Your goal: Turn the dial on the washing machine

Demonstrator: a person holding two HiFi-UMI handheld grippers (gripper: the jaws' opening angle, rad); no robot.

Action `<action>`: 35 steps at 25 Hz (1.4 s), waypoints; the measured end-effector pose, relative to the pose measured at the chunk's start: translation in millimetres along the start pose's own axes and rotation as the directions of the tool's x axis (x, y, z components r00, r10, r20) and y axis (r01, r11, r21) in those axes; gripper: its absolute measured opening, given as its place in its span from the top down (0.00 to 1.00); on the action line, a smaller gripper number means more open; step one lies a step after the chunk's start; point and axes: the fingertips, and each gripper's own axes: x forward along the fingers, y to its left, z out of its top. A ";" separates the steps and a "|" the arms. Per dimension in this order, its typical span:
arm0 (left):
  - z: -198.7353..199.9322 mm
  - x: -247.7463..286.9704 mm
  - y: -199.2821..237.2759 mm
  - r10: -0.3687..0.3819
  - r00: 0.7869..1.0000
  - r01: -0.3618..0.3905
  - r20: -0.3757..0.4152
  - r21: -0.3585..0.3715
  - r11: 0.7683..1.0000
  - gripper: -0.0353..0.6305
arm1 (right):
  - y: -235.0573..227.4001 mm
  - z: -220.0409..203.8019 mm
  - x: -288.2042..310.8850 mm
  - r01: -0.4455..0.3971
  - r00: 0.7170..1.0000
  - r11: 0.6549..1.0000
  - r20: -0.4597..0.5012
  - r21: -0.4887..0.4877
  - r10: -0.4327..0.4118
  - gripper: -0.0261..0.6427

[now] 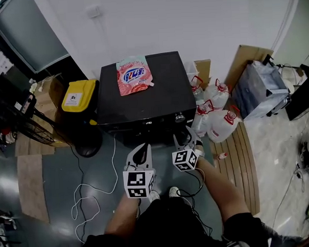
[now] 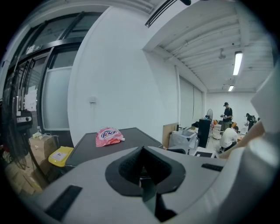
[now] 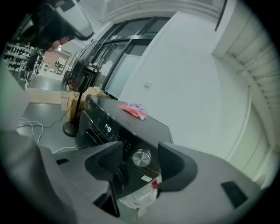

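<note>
A black washing machine [image 1: 143, 95] stands against the wall with a pink detergent pouch [image 1: 133, 74] on its lid. Its silver dial [image 1: 180, 117] sits at the right end of the front panel. My right gripper [image 1: 187, 138] hovers just in front of the dial. In the right gripper view the dial [image 3: 141, 157] shows in the gap between the two dark fingers [image 3: 109, 161], which stand open and clear of it. My left gripper [image 1: 144, 146] hangs lower left of the panel, shut and empty. In its own view the left gripper [image 2: 142, 168] points over the machine's lid [image 2: 131, 142] towards the pouch [image 2: 108, 135].
A yellow bin [image 1: 79, 95] and a fan base [image 1: 86, 146] stand left of the machine. Water jugs [image 1: 215, 115] and a grey bag [image 1: 258, 90] crowd its right side. A white cable [image 1: 91, 195] loops on the floor. People [image 2: 227, 131] work far off.
</note>
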 end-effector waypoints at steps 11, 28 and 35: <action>-43.5 6.6 -1.7 0.049 0.994 -0.050 -0.096 -0.005 0.999 0.93 | 15.1 -46.0 72.4 -0.006 0.999 0.781 -0.030 -0.624 -0.017 0.60; -64.9 -2.8 16.1 0.150 0.978 -0.158 -0.146 -0.043 0.986 0.93 | 17.3 -75.0 116.3 -0.006 0.998 0.327 -0.028 -0.945 -0.062 0.57; -66.8 -4.9 20.6 0.165 0.975 -0.173 -0.147 -0.049 0.984 0.93 | 18.8 -76.4 118.5 0.025 0.999 0.265 0.015 -0.964 -0.040 0.57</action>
